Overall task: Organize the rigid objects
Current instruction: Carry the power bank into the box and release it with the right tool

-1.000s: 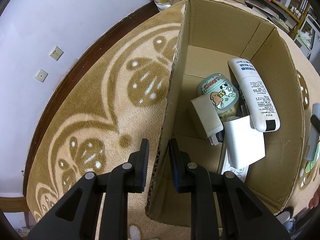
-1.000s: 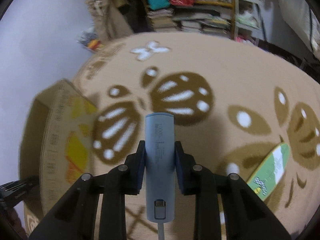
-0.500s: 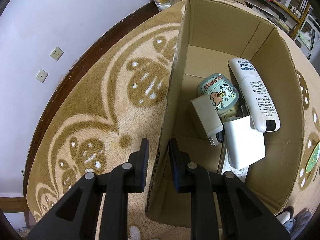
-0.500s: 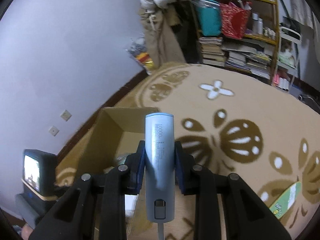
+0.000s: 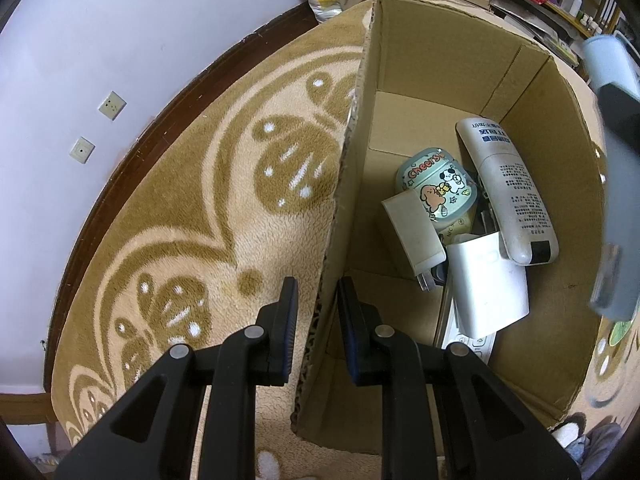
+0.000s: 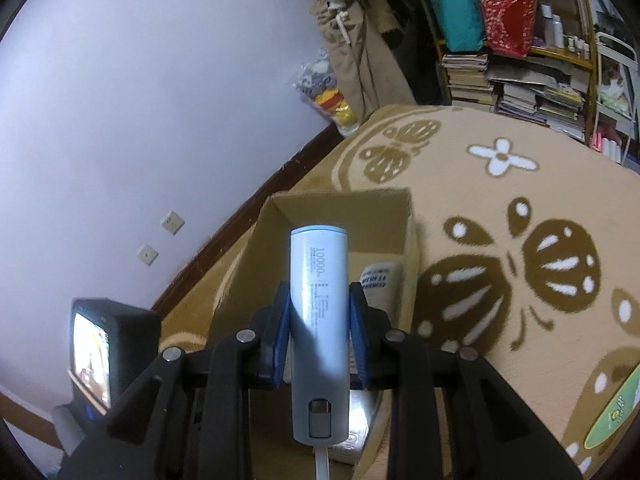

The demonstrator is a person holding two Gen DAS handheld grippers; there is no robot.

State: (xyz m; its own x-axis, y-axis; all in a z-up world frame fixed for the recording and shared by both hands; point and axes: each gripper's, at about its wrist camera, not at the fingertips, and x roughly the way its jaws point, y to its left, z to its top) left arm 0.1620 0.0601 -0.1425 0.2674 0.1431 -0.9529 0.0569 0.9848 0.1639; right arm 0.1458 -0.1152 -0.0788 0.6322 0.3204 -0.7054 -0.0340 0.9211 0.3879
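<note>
My left gripper (image 5: 317, 304) is shut on the left wall of the cardboard box (image 5: 344, 208), one finger on each side. Inside the box lie a white bottle (image 5: 506, 184), a cartoon-printed tin (image 5: 436, 188), a white charger plug (image 5: 412, 236) and a white block (image 5: 486, 288). My right gripper (image 6: 319, 312) is shut on a pale blue power bank (image 6: 319, 312) and holds it above the box (image 6: 384, 216). The power bank also shows blurred at the right edge of the left wrist view (image 5: 616, 168).
The box stands on a tan patterned rug (image 5: 200, 208) beside a lilac wall with dark skirting (image 5: 140, 140). A small screen device (image 6: 104, 356) stands at the left. A green flat item (image 6: 616, 412) lies on the rug at the right. Shelves of books (image 6: 520, 88) stand behind.
My right gripper has swung with the power bank from over the rug to above the box, and now enters the left wrist view. My left gripper has kept its hold on the box wall.
</note>
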